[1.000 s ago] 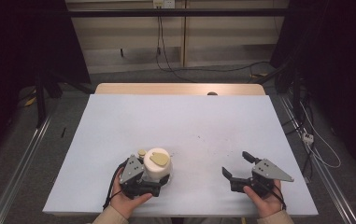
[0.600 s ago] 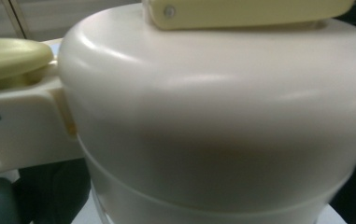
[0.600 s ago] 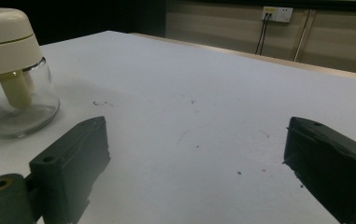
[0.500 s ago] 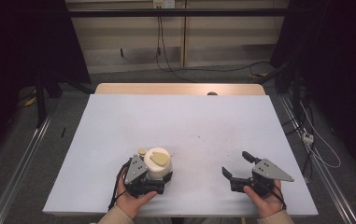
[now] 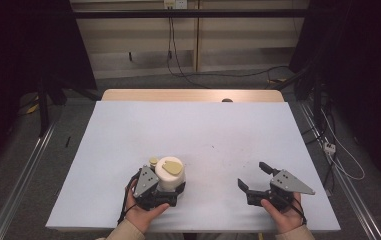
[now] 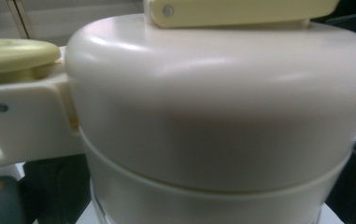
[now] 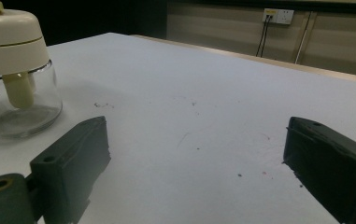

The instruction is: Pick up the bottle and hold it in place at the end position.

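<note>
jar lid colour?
Cream lid with a pale yellow tab, clearest in the left gripper view.

High view overhead, facing forward; gripper views low, close; both share jar (image 5: pixel 169 174).

Your left gripper (image 5: pixel 170 187) has slid toward three o'clock along the near edge of the white table (image 5: pixel 128 130), closing in on the cream-lidded, clear-glass jar (image 5: pixel 169 173); the jar now sits between its jaws, the cream lid looming large in the left gripper view.
</note>
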A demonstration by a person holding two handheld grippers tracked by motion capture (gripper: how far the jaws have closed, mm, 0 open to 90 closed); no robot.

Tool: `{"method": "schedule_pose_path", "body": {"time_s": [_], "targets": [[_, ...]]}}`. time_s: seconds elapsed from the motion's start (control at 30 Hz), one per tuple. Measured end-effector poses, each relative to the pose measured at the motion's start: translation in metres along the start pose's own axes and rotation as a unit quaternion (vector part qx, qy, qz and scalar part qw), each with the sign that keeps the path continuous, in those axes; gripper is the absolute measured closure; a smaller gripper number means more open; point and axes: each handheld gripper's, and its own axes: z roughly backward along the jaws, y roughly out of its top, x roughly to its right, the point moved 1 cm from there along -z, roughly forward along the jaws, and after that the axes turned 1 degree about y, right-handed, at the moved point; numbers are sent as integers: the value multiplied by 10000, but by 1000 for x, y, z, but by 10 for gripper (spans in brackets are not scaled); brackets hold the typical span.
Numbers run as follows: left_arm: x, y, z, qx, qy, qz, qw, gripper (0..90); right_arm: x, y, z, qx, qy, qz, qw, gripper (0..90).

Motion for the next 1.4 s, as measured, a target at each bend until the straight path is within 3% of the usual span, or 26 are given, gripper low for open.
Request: {"method": "schedule_pose_path", "body": {"time_s": [0.43, 0.97, 1.4], "targets": [[2, 4, -1, 209, -35, 47, 9998, 50, 0, 0, 0, 31, -2, 1, 10000, 63], [-11, 15, -5, 399, 102, 118, 9991, 50, 1, 1, 0, 44, -16, -6, 10000, 63], [-18, 21, -14, 420, 135, 177, 9989, 50, 1, 1, 0, 47, 0, -5, 10000, 63]]}}
